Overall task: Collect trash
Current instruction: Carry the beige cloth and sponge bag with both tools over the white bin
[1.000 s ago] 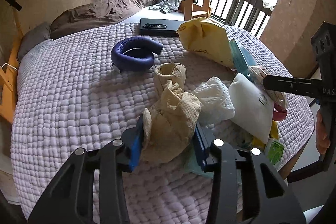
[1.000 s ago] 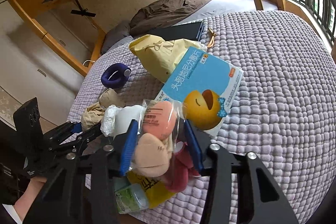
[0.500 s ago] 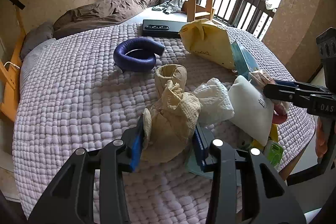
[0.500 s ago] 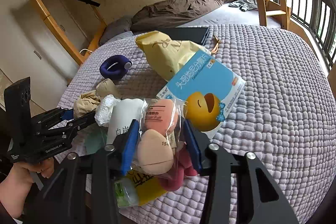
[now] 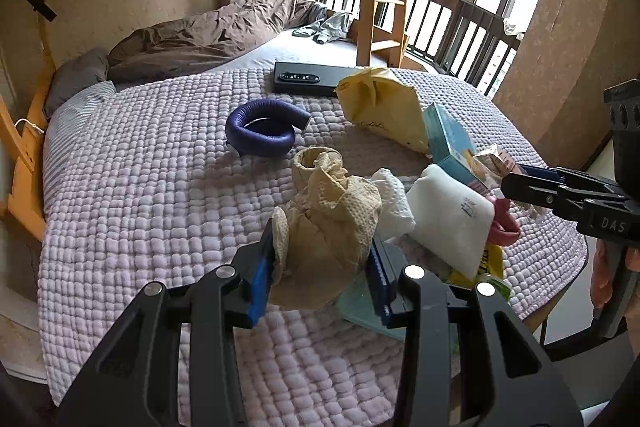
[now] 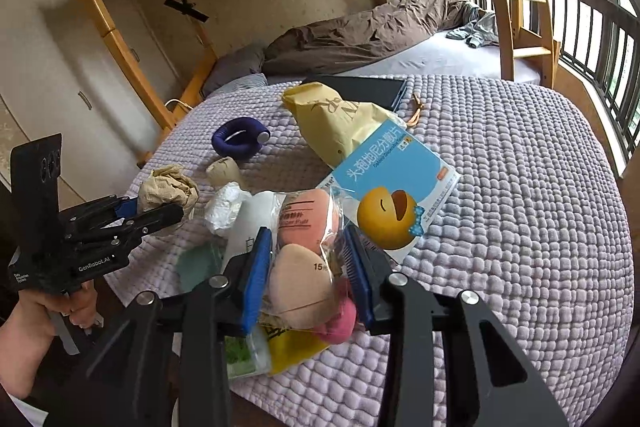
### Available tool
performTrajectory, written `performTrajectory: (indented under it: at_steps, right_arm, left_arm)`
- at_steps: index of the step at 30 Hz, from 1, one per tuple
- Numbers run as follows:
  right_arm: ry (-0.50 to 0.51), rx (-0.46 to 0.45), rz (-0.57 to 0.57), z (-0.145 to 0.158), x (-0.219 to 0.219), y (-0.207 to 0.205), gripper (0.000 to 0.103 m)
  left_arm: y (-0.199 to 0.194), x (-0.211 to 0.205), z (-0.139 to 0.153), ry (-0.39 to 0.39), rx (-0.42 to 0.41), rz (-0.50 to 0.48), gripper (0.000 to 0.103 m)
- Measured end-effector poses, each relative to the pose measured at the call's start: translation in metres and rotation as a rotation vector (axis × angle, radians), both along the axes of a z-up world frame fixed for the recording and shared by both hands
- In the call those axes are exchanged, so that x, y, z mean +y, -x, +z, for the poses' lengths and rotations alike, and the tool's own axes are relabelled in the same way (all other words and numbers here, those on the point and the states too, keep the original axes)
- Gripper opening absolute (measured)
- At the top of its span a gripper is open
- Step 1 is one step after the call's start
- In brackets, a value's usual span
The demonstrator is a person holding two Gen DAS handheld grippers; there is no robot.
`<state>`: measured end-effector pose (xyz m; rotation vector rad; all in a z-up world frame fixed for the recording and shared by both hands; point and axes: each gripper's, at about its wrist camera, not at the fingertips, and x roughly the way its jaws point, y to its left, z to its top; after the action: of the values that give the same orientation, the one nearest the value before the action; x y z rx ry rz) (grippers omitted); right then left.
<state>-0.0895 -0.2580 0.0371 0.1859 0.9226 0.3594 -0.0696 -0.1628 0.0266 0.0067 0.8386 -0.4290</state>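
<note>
Collection looks barely begun: the left gripper [image 5: 322, 263] pinches a tan wad [image 5: 332, 223] and the right gripper [image 6: 306, 267] pinches a puff bag [image 6: 304, 247], both just above the bed [image 5: 132, 187]; the yellow bag [image 5: 380, 107], box [image 6: 396, 183] and tissue [image 6: 226, 205] lie there uncollected.

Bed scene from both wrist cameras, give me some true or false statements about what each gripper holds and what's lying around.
1. The left gripper is shut on crumpled beige paper. True.
2. The right gripper holds the blue medicine box. False: it is shut on a clear bag of makeup sponges; the box lies on the quilt.
3. The purple coiled tube lies on the quilt. True.
4. The yellow paper bag is in a gripper. False: it lies free beside the black flat device.
</note>
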Motion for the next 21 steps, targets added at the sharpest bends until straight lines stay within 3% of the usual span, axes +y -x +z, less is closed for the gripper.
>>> performTrajectory:
  at_steps: [21]
  right_arm:
    - [0.0, -0.017, 0.021, 0.025, -0.011, 0.064, 0.036]
  left_arm:
    - [0.061, -0.016, 0.026, 0.02, -0.017, -0.07, 0.042]
